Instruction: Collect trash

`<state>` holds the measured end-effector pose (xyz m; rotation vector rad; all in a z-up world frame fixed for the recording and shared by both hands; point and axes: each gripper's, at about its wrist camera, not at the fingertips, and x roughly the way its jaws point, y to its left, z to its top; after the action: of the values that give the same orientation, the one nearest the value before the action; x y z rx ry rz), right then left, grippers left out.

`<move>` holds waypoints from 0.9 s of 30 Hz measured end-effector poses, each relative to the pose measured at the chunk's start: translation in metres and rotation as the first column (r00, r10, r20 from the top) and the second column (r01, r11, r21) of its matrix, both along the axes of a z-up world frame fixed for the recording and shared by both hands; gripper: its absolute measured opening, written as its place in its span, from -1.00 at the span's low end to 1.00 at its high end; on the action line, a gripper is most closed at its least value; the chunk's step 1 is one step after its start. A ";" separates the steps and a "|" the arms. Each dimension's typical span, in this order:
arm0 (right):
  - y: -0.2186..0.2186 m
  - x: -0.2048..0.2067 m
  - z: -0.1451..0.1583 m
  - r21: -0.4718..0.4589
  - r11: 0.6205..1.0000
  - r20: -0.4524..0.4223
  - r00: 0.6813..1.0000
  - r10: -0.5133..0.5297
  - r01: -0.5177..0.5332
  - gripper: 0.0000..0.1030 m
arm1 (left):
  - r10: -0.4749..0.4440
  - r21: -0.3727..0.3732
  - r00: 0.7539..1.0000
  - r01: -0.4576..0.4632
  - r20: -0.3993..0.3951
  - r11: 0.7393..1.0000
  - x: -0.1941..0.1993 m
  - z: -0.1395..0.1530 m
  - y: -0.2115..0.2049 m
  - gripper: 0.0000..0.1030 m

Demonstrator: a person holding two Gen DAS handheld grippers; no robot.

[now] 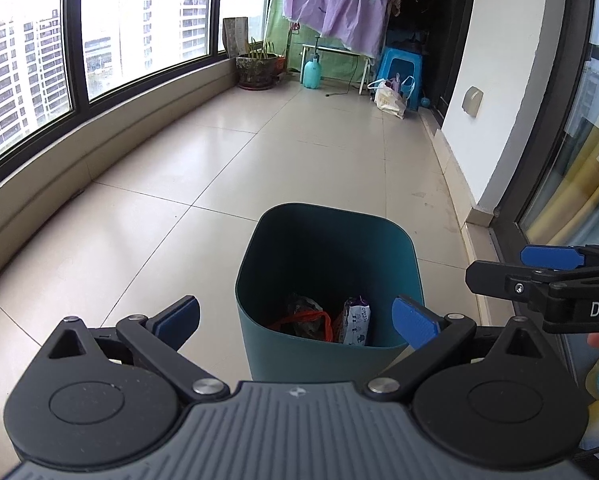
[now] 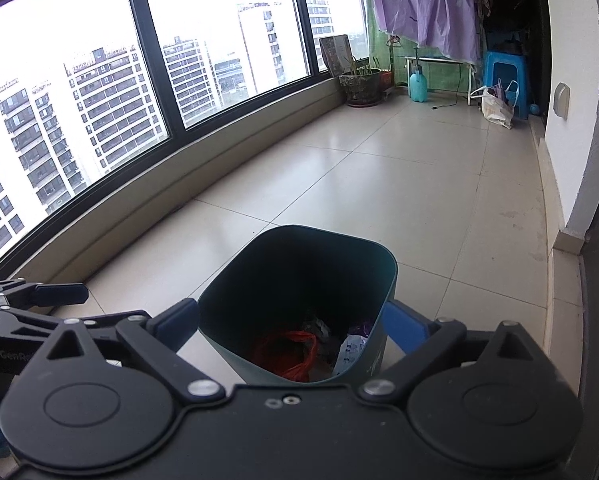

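Bin: the dark green bin (image 1: 327,280) stands on the tiled floor (image 1: 259,152) of a glazed balcony, just ahead of both grippers and between them.

Left view, trash: inside the bin lie an orange bag (image 1: 305,320), a white and purple packet (image 1: 357,320) and something dark and crumpled beside them.
Left view, left gripper: the left gripper (image 1: 295,320) stands wide with nothing between its blue pads; one pad sits left of the bin and apart from it, the other overlaps the bin's near right rim, and I cannot tell whether it touches.
Left view, right gripper: it comes in from the right edge, only partly shown, with its jaws apart and nothing held.
Left view, progress: as a judgement, some trash is already collected; no loose trash shows on the floor nearby, so what is left is unclear.
Left view, hidden: the bin's near wall covers part of its bottom; a plastic bag (image 1: 389,98) by the blue stool (image 1: 401,66) far off may or may not count as trash.

Right view, bin: the same bin (image 2: 299,300) fills the lower middle, with the orange bag (image 2: 295,354) and the packet (image 2: 351,350) low inside.
Right view, right gripper: the right gripper (image 2: 289,326) is spread wide and empty, its pads either side of the bin, outside its walls; contact cannot be judged.
Right view, left gripper: a part of it shows at the left edge, too cut off to read.
Right view, hidden: the inside of the bin is dark, so the other pieces are hard to name; the floor under the gripper body is out of sight.
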<state>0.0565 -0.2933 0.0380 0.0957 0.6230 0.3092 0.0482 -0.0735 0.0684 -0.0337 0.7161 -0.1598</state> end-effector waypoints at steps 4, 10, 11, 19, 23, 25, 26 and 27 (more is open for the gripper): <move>-0.001 -0.003 0.001 -0.002 1.000 0.005 1.000 -0.011 0.011 0.91 | 0.004 -0.010 1.000 -0.004 0.019 1.000 -0.005 0.003 0.003 1.00; 0.005 -0.005 0.002 -0.031 1.000 0.020 1.000 -0.002 0.003 0.91 | -0.003 -0.014 0.999 0.004 0.054 1.000 -0.008 0.011 0.006 1.00; 0.006 -0.005 0.002 -0.032 1.000 0.023 1.000 0.000 0.000 0.91 | -0.003 -0.018 0.998 0.004 0.056 1.000 -0.008 0.011 0.006 1.00; 0.010 -0.006 0.002 -0.031 1.000 0.024 1.000 0.006 -0.006 0.91 | -0.013 -0.025 0.997 0.015 0.071 1.000 -0.010 0.013 0.007 1.00; 0.010 -0.004 0.002 -0.035 0.999 0.022 1.000 -0.005 0.006 0.91 | -0.015 -0.042 0.997 0.018 0.072 0.999 -0.007 0.014 0.008 1.00; 0.009 -0.004 0.003 -0.039 0.999 0.023 1.000 -0.007 0.008 0.91 | -0.016 -0.048 0.997 0.019 0.070 0.999 -0.006 0.014 0.008 1.00; 0.009 -0.003 0.003 -0.040 0.999 0.024 1.000 -0.009 0.010 0.91 | -0.017 -0.049 0.998 0.020 0.068 0.999 -0.006 0.014 0.008 1.00; 0.009 -0.003 0.003 -0.041 0.999 0.024 1.000 -0.009 0.010 0.91 | -0.018 -0.047 0.998 0.021 0.067 0.999 -0.005 0.014 0.008 1.00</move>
<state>0.0535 -0.2840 0.0406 0.0550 0.6047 0.2881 0.0429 -0.0655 0.0826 -0.0671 0.6461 -0.1961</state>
